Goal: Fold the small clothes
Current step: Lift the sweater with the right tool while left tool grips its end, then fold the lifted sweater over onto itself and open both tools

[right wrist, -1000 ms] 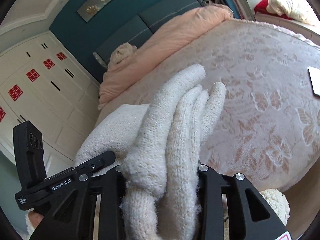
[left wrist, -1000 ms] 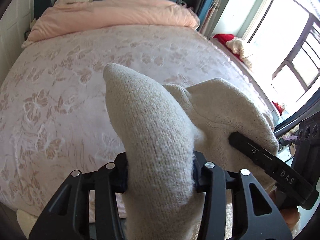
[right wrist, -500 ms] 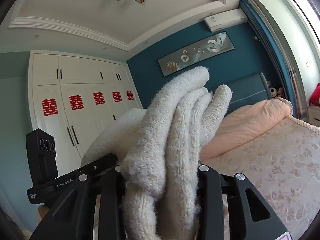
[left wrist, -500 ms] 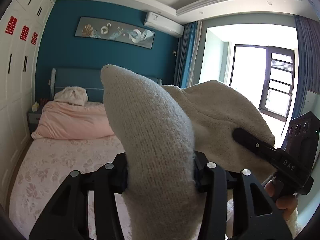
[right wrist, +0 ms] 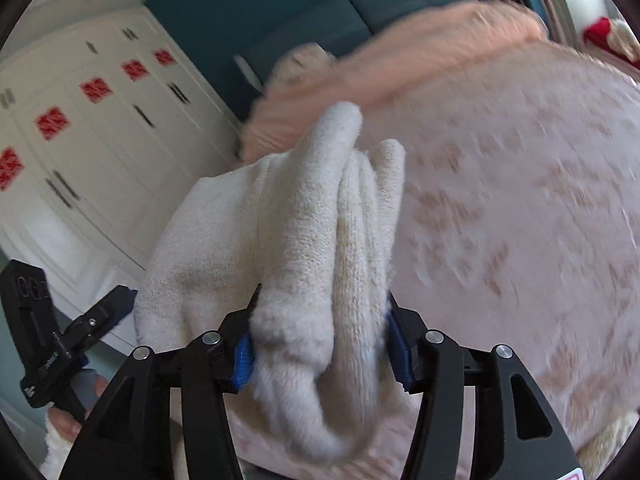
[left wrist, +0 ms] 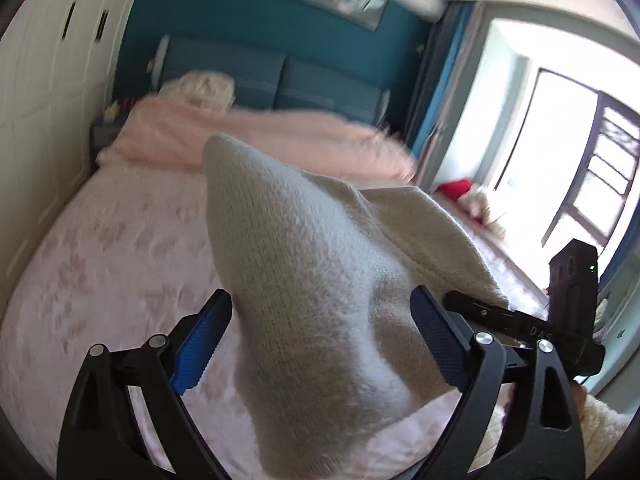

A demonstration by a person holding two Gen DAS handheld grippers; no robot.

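Between the wide-spread fingers of the left gripper [left wrist: 322, 340] stands a peak of cream knit garment [left wrist: 320, 292]. The blue-padded left finger [left wrist: 200, 344] is clear of the cloth, with bedspread showing in the gap; the right finger [left wrist: 436, 340] lies against or just beside the knit, and I cannot tell whether it touches. So the left gripper is parted and has no clamp on the fabric. Off to its right, the other tool's black body [left wrist: 572, 312] shows past the garment's edge.

On the right wrist view, the right gripper [right wrist: 322, 340] is closed down on a bunched fold of the same cream knit garment [right wrist: 320, 240], both blue pads pressed into the wool. Several rounded folds rise above the fingers, and the rest of the cloth spreads left toward the left tool [right wrist: 60, 332], whose handle is held by a hand [right wrist: 76, 404] at the lower left edge.

Beyond the garment lies a bed with a pale pink floral bedspread [left wrist: 100, 264], blurred in both views. A peach duvet [left wrist: 256, 140] is heaped near the blue headboard [left wrist: 280, 80], with a cream bundle [left wrist: 200, 88] on top of it. White wardrobe doors with red paper cut-outs [right wrist: 96, 90] stand at the left, and a bright window [left wrist: 560, 160] at the right, with something red [left wrist: 456, 188] on the ledge below it.
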